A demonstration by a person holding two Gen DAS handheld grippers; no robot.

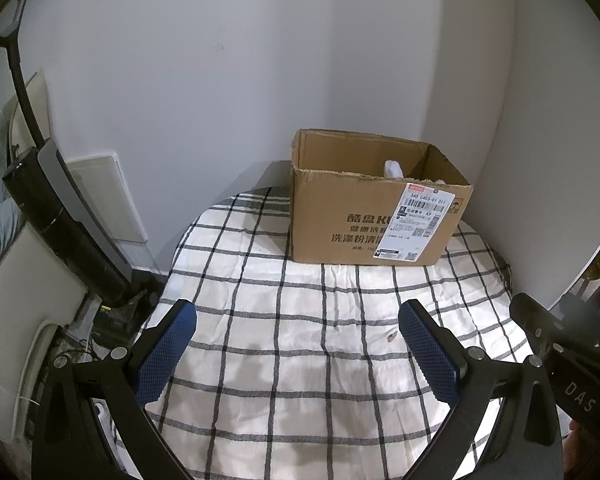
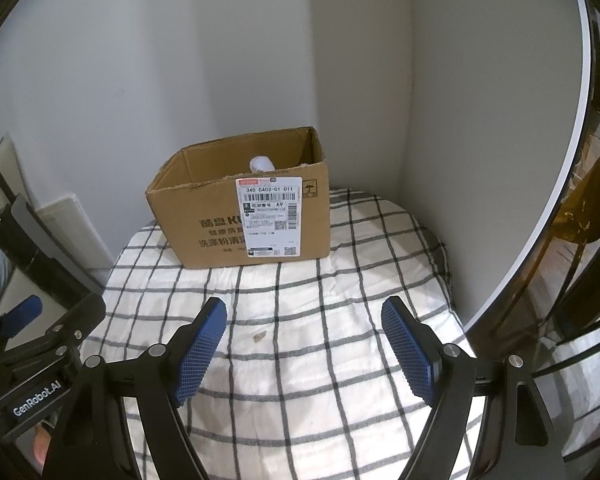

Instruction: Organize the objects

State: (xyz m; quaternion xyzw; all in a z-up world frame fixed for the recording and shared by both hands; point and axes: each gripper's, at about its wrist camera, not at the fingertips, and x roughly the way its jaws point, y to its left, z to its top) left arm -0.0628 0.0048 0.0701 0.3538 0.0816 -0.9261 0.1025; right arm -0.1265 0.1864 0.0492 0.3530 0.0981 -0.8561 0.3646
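An open cardboard box (image 1: 364,216) (image 2: 228,220) with a shipping label stands at the far side of a round table covered in a white checked cloth (image 1: 300,360) (image 2: 320,340). Something white (image 1: 393,168) (image 2: 261,163) pokes up inside the box. My left gripper (image 1: 298,316) hangs open over the bare cloth in front of the box, nothing between its blue pads. My right gripper (image 2: 304,312) is likewise open and empty over the cloth, nearer the box's right corner. Each gripper's body shows at the edge of the other's view.
White walls form a corner close behind the box. A black upright appliance (image 1: 64,216) and a white panel (image 1: 104,196) stand left of the table. A small brown speck (image 2: 260,336) lies on the cloth. A dark chair frame (image 2: 580,240) is at the right.
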